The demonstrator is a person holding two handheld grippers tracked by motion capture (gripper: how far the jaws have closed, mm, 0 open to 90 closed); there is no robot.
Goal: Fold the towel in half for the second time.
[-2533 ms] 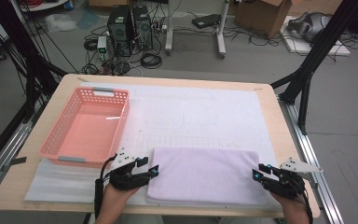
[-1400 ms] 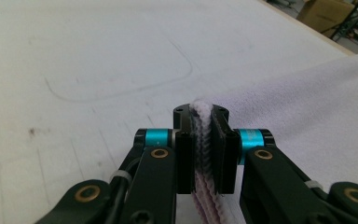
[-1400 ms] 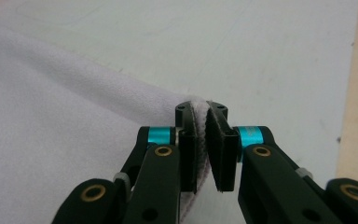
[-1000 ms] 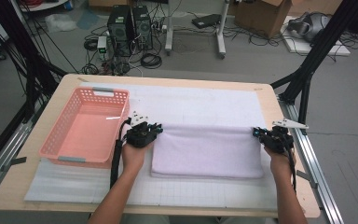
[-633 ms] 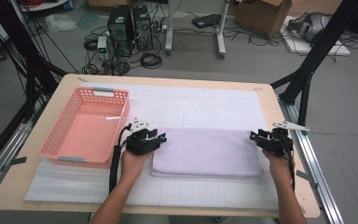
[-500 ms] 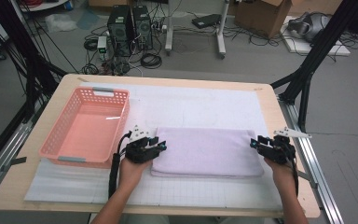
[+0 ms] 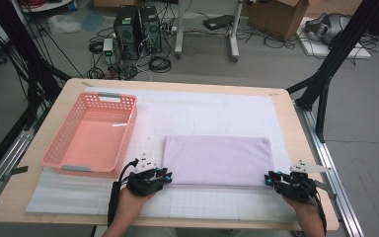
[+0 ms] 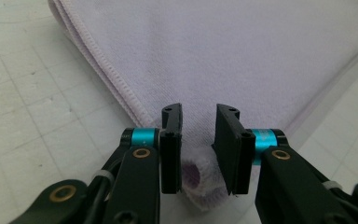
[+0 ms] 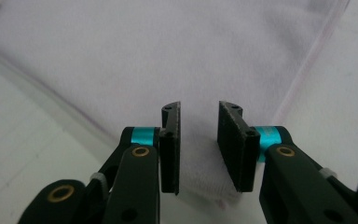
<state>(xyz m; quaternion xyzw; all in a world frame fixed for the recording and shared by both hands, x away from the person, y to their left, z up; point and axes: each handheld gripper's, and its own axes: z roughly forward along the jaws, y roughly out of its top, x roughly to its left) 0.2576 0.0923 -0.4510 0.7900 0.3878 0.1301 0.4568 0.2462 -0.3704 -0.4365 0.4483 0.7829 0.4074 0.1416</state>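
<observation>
A: High view — folded lilac towel (image 7: 217, 160) on the white grid mat (image 7: 217, 113); left gripper (image 7: 148, 180) and right gripper (image 7: 288, 183) at its two near corners, pink basket (image 7: 91, 134) off to the left.

B: Left gripper view?

A: Jaws just closing, partly spread, curled towel corner (image 8: 199, 175) between them, pads not pressing.

B: Right gripper view?

A: Same: jaws just closing, gap open, towel corner (image 9: 200, 172) lying between.

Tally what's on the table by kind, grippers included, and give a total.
Folded lilac towel: 1
Pink basket, empty: 1
White grid mat: 1
Grippers: 2, the left gripper and right gripper, one at each near corner of the towel
Total: 5
</observation>
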